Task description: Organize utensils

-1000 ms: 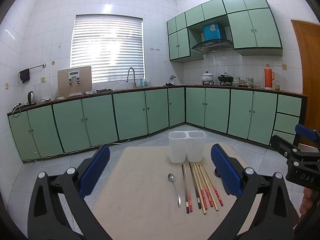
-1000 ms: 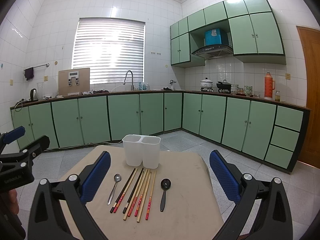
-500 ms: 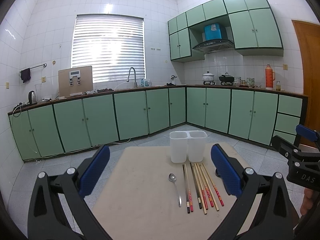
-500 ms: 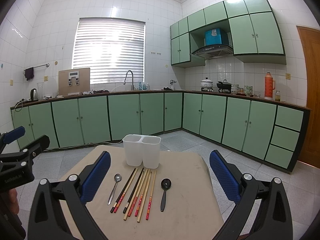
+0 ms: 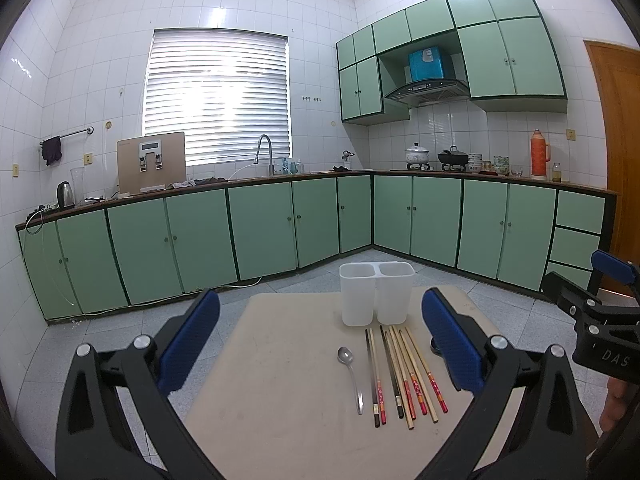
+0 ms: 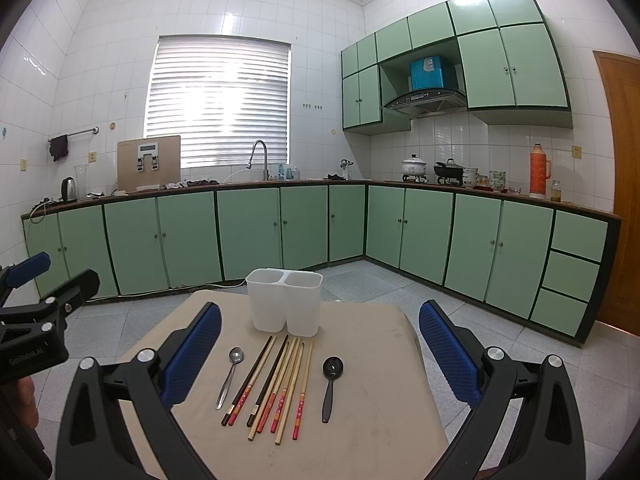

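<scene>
A white two-compartment holder stands empty at the far side of a small beige table. In front of it lie a metal spoon, several chopsticks side by side, and a black spoon, mostly hidden behind a finger in the left wrist view. My left gripper is open and empty above the table's near side. My right gripper is open and empty, also above the near side.
Green kitchen cabinets line the far walls, with a sink, kettle and pots on the counter. Tiled floor surrounds the table. Each gripper shows at the edge of the other's view.
</scene>
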A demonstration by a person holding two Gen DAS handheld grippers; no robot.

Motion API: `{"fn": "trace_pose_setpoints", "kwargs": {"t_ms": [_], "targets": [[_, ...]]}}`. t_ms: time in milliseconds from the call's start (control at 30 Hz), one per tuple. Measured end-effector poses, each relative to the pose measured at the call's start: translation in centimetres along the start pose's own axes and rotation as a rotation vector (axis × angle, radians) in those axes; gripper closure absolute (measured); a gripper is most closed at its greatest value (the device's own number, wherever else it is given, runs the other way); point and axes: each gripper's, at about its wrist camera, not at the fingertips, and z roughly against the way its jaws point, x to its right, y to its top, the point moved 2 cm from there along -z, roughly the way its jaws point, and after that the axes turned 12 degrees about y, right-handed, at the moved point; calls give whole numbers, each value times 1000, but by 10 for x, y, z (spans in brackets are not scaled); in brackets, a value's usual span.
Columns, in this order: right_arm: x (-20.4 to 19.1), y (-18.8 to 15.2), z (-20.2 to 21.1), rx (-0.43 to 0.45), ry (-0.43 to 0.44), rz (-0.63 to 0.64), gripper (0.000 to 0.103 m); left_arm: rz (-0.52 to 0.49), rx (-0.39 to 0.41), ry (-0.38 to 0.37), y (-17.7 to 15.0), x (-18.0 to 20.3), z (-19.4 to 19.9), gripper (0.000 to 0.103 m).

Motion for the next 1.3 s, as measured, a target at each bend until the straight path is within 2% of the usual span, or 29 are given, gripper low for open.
{"fn": "trace_pose_setpoints", "kwargs": {"t_ms": [933, 1167, 1300], "targets": [[-4, -1, -2, -5, -1, -3, 6, 3, 0, 6, 3, -5, -1, 5], [-2, -4, -9, -22, 2, -8, 6, 1, -17, 13, 1, -6, -8, 5], [6, -8, -24, -70, -35, -2, 6, -6, -41, 23, -3, -3, -18, 5]]}}
